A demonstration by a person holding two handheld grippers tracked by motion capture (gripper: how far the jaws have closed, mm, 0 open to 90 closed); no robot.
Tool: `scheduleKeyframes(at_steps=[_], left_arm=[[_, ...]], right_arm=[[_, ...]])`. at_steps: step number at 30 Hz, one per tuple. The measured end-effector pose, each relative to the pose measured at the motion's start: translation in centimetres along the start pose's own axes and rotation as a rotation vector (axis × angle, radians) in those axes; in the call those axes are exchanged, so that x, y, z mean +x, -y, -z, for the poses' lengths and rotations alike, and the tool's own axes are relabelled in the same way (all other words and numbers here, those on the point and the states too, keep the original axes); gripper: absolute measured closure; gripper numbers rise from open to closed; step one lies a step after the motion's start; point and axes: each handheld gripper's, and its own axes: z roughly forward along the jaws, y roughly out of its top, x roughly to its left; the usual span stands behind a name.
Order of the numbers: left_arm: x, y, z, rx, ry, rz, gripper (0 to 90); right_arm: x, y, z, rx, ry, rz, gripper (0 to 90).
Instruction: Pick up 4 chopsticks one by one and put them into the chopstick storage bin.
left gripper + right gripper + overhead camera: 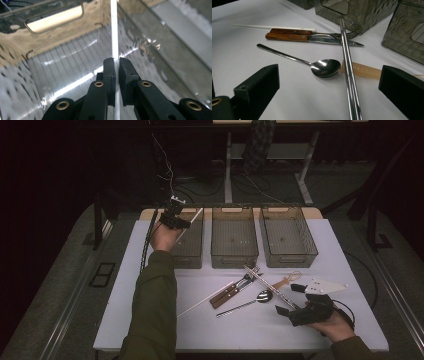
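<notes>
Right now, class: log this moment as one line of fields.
left gripper: shut on white chopstick | over left bin | right gripper: open, near spoon

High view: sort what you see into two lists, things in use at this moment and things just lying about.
In use: left gripper, white chopstick clamped in it, left bin.

Lying about: second white chopstick, spoon, metal chopsticks, wooden-handled knife and fork, wooden utensil, middle bin, right bin.
</notes>
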Motion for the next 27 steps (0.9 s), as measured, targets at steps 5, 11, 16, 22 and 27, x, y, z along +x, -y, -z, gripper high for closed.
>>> scheduleKeyframes(at_steps=[5,11,16,22,27], left_arm=[[0.1,0.7,-0.7,0.031,-0.002,0.011,83.4],[0.4,1.0,-0.5,-0.011,0.004,0.041,70.8],[0.2,0.8,0.3,-0.038,0.039,0.036,63.3],[-0.3,0.8,1.6,-0.076,0.099,0.005,55.2],[-0.9,1.1,3.4,-0.114,0.141,-0.019,52.5]], right_arm=[[0.0,0.0,0.0,0.0,-0.001,0.002,2.7],[-0.1,0.0,-0.1,0.001,0.001,0.002,2.7],[-0.1,0.0,-0.1,0.002,0.002,-0.002,2.7],[-0.1,0.0,-0.1,0.001,0.007,-0.001,2.7],[-0.2,0.0,0.0,0.001,0.005,-0.005,2.7]])
